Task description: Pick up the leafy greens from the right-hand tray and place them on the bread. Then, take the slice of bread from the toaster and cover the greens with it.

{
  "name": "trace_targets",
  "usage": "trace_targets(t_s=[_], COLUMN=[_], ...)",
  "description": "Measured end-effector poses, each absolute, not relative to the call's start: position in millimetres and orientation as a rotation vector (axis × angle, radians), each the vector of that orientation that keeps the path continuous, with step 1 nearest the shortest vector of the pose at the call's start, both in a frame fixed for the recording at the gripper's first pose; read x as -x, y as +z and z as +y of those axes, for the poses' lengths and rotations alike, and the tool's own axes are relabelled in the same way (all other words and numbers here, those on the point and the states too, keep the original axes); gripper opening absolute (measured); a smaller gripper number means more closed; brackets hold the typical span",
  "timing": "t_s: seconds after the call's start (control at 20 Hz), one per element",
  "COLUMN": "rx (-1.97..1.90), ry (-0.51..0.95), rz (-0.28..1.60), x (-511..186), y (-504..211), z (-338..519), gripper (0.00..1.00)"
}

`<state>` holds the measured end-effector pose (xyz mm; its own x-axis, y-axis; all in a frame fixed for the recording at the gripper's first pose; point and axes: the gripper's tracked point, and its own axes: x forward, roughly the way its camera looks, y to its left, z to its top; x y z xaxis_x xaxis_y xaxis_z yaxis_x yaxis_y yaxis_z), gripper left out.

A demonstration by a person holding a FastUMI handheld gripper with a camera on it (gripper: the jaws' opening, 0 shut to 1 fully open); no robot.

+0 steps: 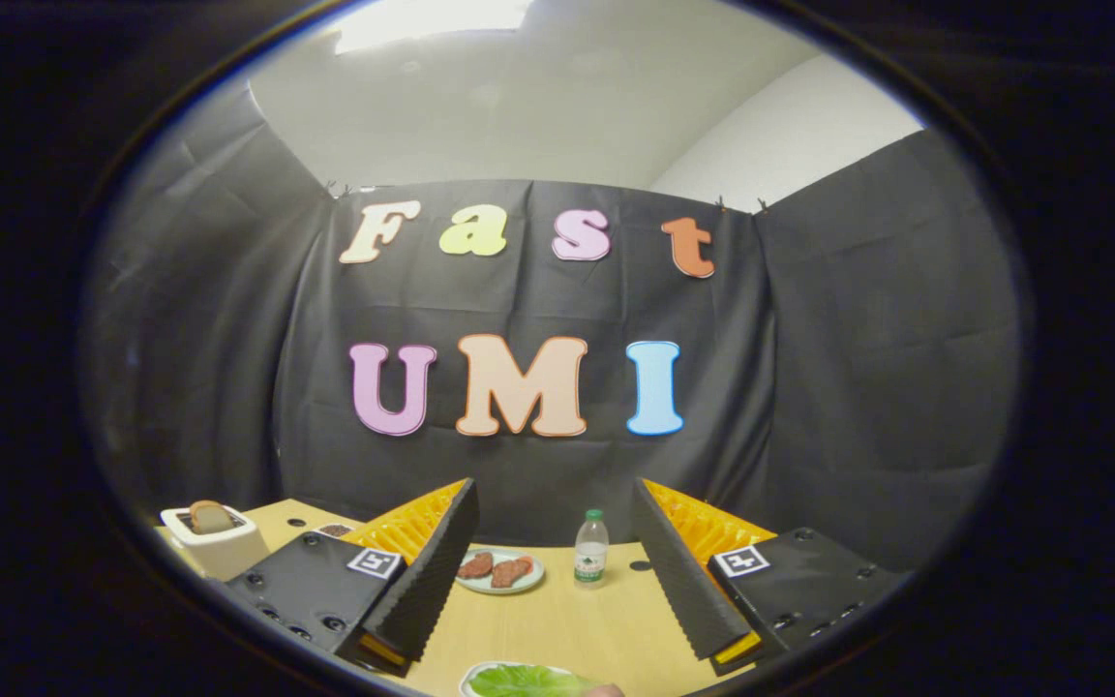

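Leafy greens lie on a pale tray at the near edge of the desk, below and between the fingers, cut off so that only part of the leaf shows. Something pinkish touches the leaf's right end; I cannot tell what it is. Above them the tool hangs wide open, holding nothing. The greens look light, limp and easily torn, so a gentle pinch near the thicker middle would probably serve best. Beyond the fingers sits a plate with two reddish-brown slices, too small to say whether they are bread, and beside it a water bottle. Off left, the toaster holds a bread slice standing out of its slot.
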<state>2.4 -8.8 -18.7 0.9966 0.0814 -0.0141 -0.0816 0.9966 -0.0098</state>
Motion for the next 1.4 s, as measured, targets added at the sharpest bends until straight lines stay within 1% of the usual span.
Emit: trace_targets(t_s=[0.7, 1.4], rx=[0.096, 0.244], ry=[0.309, 0.599], rz=[0.158, 0.348], x=[-11, -13], y=[-76, -159], z=[-9, -1], gripper=[1.0, 1.0])
